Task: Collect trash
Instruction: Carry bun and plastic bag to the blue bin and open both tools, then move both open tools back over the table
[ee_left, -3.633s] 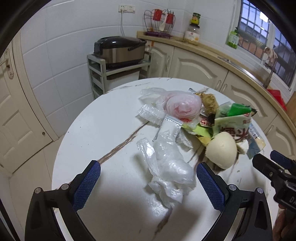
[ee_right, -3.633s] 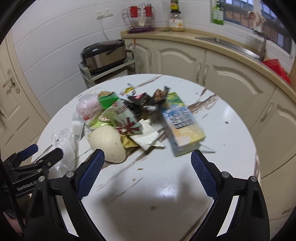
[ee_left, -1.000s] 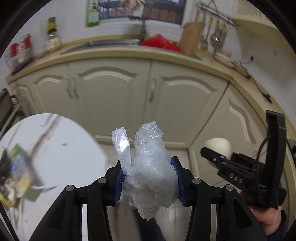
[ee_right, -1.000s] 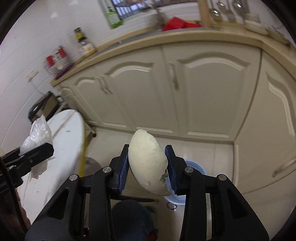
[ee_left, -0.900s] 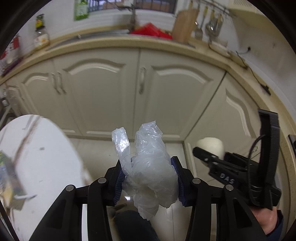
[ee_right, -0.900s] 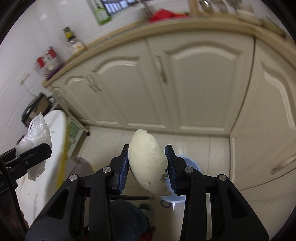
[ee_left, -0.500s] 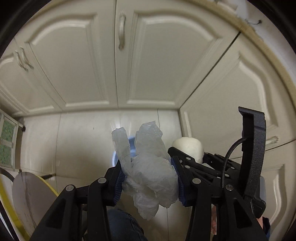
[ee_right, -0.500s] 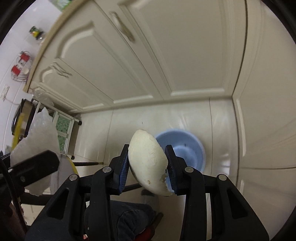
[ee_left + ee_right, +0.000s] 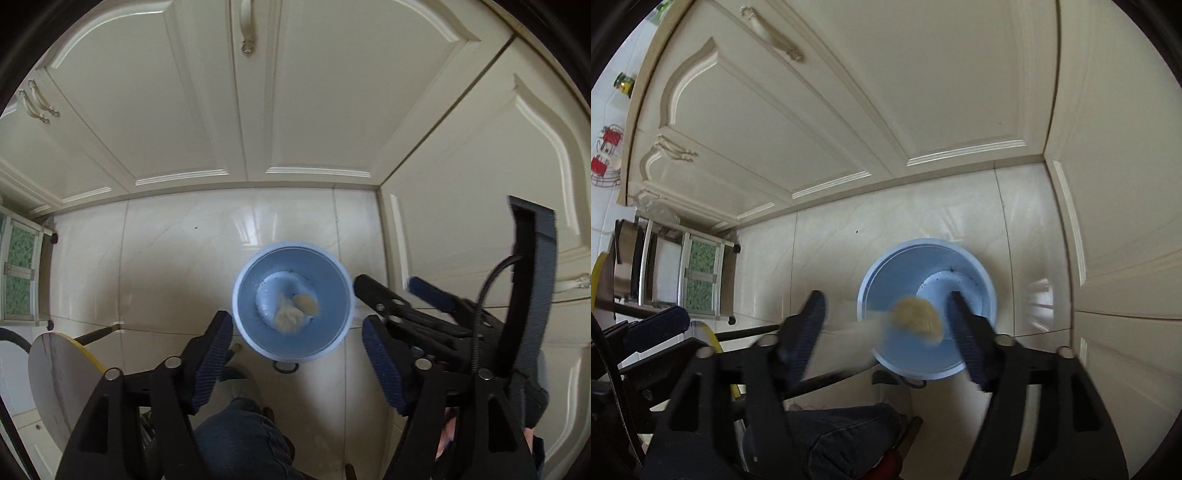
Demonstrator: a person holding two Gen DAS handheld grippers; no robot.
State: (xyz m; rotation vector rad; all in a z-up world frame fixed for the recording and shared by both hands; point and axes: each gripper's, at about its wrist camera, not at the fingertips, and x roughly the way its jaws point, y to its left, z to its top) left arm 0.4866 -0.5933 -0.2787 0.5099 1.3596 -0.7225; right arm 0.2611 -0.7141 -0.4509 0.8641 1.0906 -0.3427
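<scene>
Left jaws: left gripper (image 9: 297, 354) pointing down at the floor, jaws spreading apart, nothing between the blue pads (image 9: 213, 360).
Right jaws: right gripper (image 9: 886, 332) with jaws spreading apart and motion-blurred; a pale rounded lump (image 9: 918, 316) lies loose between them, touching neither pad.
Lump, axis: in the right wrist view a blurred streak trails from the lump toward 8 o'clock; its true long axis cannot be told.
Trash in bin: in the left wrist view a crumpled clear plastic wad (image 9: 289, 315) and a yellowish piece (image 9: 306, 302) sit together on the bin's floor, the piece at 1 o'clock of the wad.
Bin: round blue trash bin (image 9: 334, 288) upright on the pale tiled floor (image 9: 166, 258), mouth up, directly under both grippers.
Surroundings, 12 o'clock: cream cabinet doors (image 9: 207, 96) with curved handles.
Surroundings, 3 o'clock: further cabinet doors meeting the first at a corner.
Surroundings, 8 o'clock: round table (image 9: 62, 384) edge and a small shelf cart (image 9: 698, 280).
Obstructions: the person's denim-clad leg (image 9: 240, 443) at 6 o'clock, just beside the bin; the mouth itself is unobstructed.
</scene>
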